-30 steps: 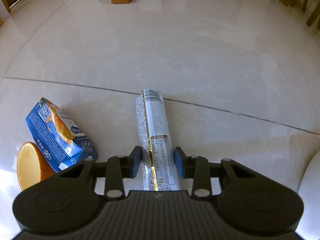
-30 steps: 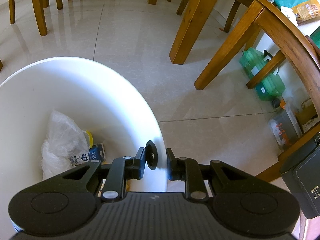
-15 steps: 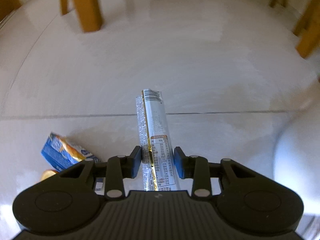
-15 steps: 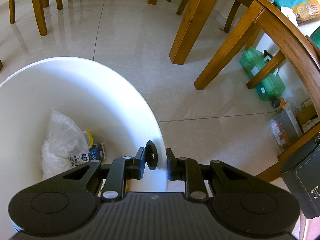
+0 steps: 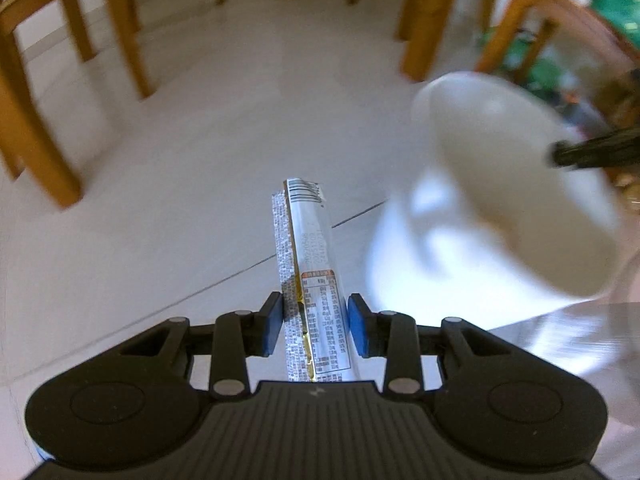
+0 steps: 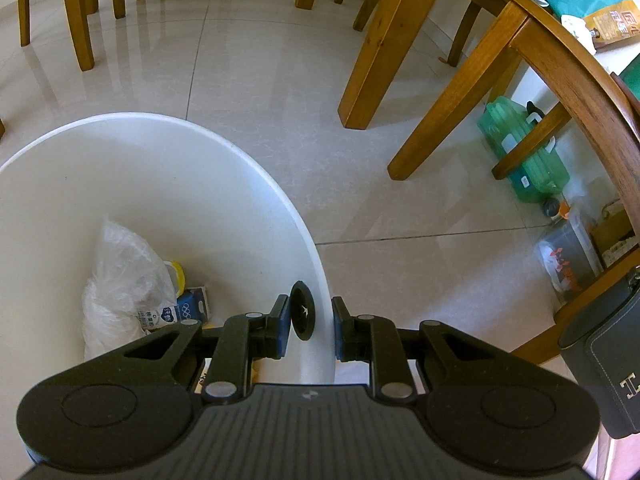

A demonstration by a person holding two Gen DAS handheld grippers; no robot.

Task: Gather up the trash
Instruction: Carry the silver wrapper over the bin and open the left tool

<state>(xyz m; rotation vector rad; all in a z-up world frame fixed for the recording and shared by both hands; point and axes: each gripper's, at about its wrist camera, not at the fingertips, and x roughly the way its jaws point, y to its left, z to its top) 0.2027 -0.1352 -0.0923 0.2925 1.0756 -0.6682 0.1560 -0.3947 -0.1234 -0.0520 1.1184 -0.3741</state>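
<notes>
Lifted off the floor, wrapper stays clamped between left gripper jaws.

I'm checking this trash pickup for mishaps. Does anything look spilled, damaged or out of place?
Nothing stands out. The left gripper holds the silver wrapper squarely, and the right gripper clamps the white bin by its wall. The plastic bag and carton lie inside it.

Blurred: my white bin, chair legs. Hidden: my wrapper's near end, bin's near rim.
</notes>
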